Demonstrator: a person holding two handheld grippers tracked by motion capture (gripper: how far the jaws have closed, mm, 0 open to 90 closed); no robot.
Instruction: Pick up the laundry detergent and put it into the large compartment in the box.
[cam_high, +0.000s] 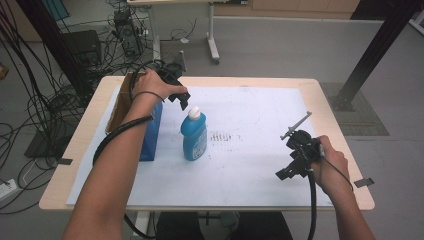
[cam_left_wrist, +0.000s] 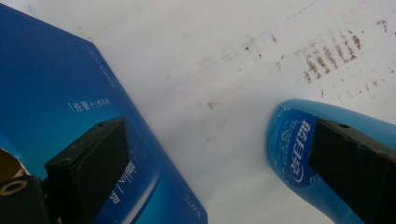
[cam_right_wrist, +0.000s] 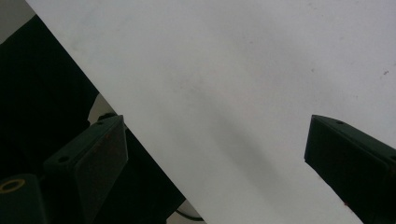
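A blue bottle (cam_high: 194, 136) with a white cap stands upright near the middle of the white sheet (cam_high: 250, 110). To its left is a tall blue box (cam_high: 151, 132). My left gripper (cam_high: 181, 99) hovers above and just left of the bottle's cap, jaws wide apart and empty. In the left gripper view the box (cam_left_wrist: 51, 93) lies behind the left jaw and the bottle (cam_left_wrist: 299, 140) behind the right jaw, with bare sheet between them. My right gripper (cam_high: 286, 172) is open over the sheet near the table's front right, nothing between its jaws (cam_right_wrist: 215, 154).
A brown cardboard piece (cam_high: 119, 102) leans behind the blue box at the table's left. Brown smudges (cam_high: 223, 137) mark the sheet right of the bottle. The wooden table (cam_high: 345, 150) ends close to my right hand. Cables and a desk frame stand on the floor beyond.
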